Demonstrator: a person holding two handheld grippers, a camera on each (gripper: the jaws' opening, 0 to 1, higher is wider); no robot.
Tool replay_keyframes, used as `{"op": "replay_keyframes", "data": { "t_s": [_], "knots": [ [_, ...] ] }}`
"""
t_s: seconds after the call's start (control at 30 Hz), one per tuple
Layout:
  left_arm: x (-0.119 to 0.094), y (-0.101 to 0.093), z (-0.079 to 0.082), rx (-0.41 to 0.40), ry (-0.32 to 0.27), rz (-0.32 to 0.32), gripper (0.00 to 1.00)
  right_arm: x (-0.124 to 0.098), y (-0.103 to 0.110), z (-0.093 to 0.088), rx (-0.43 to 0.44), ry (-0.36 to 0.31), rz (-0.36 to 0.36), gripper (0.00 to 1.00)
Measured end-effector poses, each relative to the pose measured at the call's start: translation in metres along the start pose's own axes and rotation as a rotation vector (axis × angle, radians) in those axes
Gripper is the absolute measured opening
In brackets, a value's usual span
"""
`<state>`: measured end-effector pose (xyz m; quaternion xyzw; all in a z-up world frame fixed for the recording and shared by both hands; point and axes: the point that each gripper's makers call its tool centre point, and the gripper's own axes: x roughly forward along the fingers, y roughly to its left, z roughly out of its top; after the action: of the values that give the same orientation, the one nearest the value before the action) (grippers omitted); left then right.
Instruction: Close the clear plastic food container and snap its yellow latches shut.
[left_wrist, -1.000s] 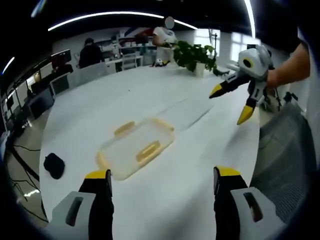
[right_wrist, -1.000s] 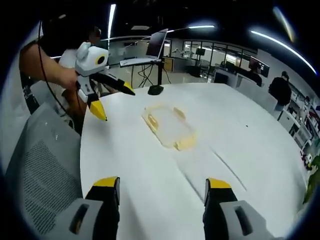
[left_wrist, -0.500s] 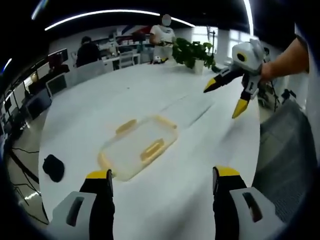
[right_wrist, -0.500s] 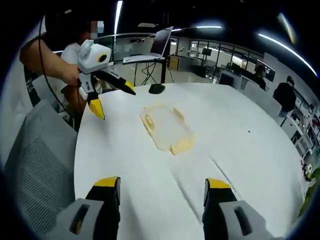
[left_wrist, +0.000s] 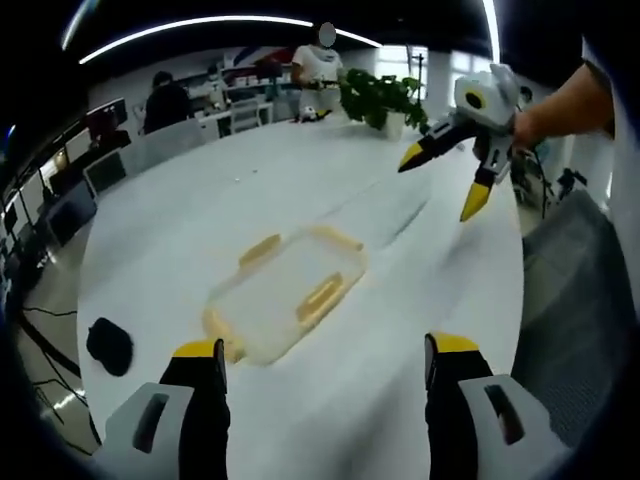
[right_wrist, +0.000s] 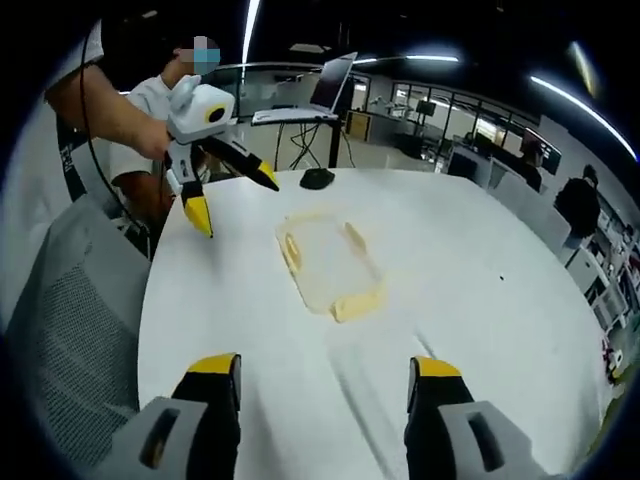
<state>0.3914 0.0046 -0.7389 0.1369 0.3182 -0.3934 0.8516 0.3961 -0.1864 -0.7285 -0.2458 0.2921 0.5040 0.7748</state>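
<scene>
While the clear container (left_wrist: 285, 300) lay flat on the white surface (left_wrist: 180, 230), left gripper (left_wrist: 325, 375) and right gripper (right_wrist: 325, 385) hung wide, empty, apparently ready to approach its yellow latches (left_wrist: 320, 297).

Over the last second the right tool (left_wrist: 452, 172), jaws spread, has risen and drifted further out above the tabletop (left_wrist: 180, 220), while the left tool (right_wrist: 222, 190), also spread, has edged closer to the container (right_wrist: 325, 262).
</scene>
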Motion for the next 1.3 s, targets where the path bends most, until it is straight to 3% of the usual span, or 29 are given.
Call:
{"op": "replay_keyframes", "data": {
  "t_s": [1.3],
  "knots": [
    [0.012, 0.037, -0.011, 0.115, 0.104, -0.083, 0.77, 0.037, -0.016, 0.016, -0.142, 0.068, 0.098, 0.63]
  ]
}}
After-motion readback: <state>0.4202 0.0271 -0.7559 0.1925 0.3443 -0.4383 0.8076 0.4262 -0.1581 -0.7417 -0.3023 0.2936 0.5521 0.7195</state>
